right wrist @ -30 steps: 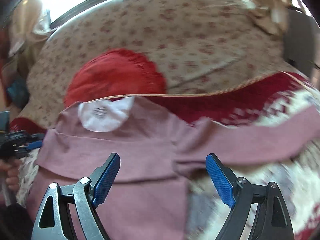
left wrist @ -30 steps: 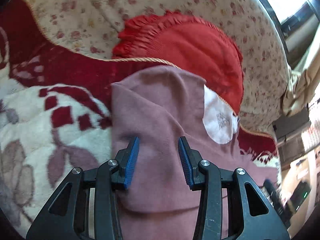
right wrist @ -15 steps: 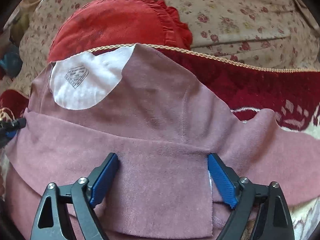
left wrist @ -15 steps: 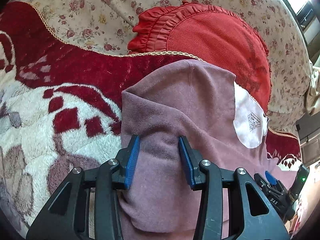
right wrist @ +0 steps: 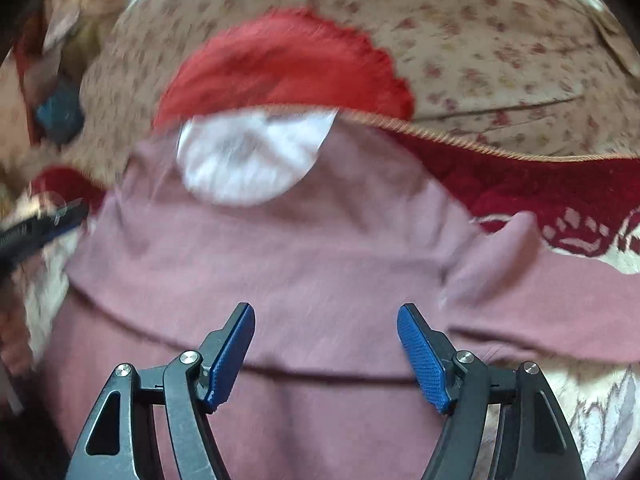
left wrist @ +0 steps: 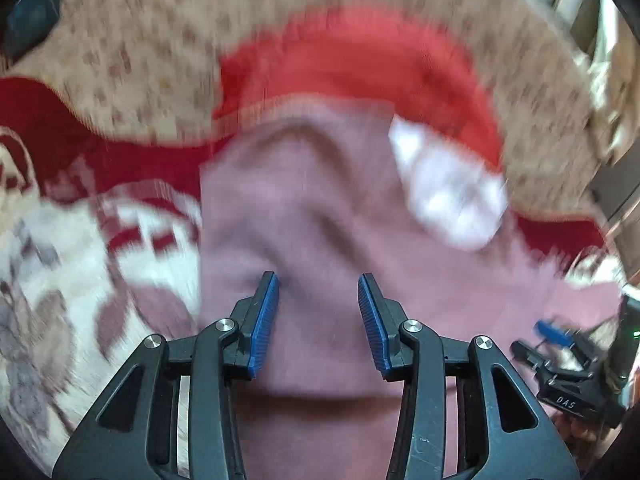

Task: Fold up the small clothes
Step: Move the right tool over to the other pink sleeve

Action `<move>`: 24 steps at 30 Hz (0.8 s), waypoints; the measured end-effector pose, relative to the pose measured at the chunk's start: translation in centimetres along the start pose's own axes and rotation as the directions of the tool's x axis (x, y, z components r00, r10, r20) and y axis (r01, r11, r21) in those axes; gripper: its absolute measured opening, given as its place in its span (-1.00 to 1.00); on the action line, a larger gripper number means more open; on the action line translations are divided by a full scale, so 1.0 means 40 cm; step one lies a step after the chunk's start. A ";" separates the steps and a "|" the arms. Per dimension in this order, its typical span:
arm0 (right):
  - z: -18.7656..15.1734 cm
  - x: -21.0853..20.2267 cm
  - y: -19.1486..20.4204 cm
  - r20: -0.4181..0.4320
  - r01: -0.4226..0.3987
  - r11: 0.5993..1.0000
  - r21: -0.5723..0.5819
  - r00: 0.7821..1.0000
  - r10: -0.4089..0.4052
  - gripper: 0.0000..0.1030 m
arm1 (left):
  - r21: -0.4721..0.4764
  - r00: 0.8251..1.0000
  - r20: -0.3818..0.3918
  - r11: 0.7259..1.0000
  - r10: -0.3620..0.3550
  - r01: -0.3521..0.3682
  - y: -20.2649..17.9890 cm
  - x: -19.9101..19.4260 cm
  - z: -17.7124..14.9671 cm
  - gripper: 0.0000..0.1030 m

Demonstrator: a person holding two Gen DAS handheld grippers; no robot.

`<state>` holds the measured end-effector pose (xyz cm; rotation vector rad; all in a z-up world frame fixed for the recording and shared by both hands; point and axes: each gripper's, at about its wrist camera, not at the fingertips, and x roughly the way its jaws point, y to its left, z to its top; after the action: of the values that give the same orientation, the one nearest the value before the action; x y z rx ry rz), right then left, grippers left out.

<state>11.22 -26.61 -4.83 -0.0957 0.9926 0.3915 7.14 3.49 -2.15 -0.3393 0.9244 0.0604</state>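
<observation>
Below both grippers, a soft mauve knit garment [right wrist: 320, 248] with a white neck lining [right wrist: 252, 156] lies partly folded on a red-and-cream patterned blanket [left wrist: 80, 240], near a frilled red cushion [right wrist: 280, 64]. Left gripper [left wrist: 318, 312] and right gripper [right wrist: 326, 344] have jaws apart, seemingly gripping nothing, though both views are blurred.
</observation>
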 end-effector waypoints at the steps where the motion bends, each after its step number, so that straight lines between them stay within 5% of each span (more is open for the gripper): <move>1: -0.010 0.007 0.005 0.001 0.017 1.000 -0.022 1.000 -0.017 0.42 | 0.022 1.000 0.019 1.000 0.020 -0.021 -0.008 0.001 -0.004 -0.20; 5: -0.012 -0.001 -0.008 0.024 -0.007 1.000 -0.011 1.000 0.008 0.44 | 0.066 1.000 0.018 0.998 0.013 -0.014 -0.032 -0.001 -0.007 0.17; 7: -0.008 -0.043 -0.033 0.065 -0.038 0.999 0.020 0.997 0.037 0.43 | 0.052 1.000 0.022 0.999 -0.002 0.001 -0.028 -0.006 -0.005 0.18; 9: -0.002 -0.100 -0.068 0.151 0.010 0.999 0.051 0.988 -0.018 0.42 | 0.013 0.999 0.024 0.999 -0.036 0.036 -0.019 -0.010 0.001 0.19; 11: -0.017 -0.183 -0.146 0.253 0.145 0.980 0.134 0.951 -0.175 0.42 | -0.033 0.995 0.028 0.995 -0.093 0.094 -0.018 -0.015 0.003 0.19; 13: -0.051 -0.263 -0.254 0.300 0.271 0.926 0.265 0.889 -0.346 0.42 | -0.059 0.990 0.034 0.988 -0.138 0.139 -0.021 -0.020 0.004 0.19; 19: -0.192 -0.432 -0.588 0.320 0.330 0.742 0.584 0.747 -0.583 0.35 | -0.024 0.973 0.052 0.974 -0.223 0.224 -0.064 -0.035 -0.002 0.19; 24: -0.269 -0.460 -0.756 0.285 0.283 0.687 0.670 0.756 -0.590 -0.09 | -0.002 0.967 0.008 0.967 -0.254 0.254 -0.096 -0.018 -0.016 0.19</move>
<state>4.77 -62.49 1.60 0.3175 0.5142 -0.3724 6.96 -0.26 -0.95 -0.4576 0.8667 -0.1726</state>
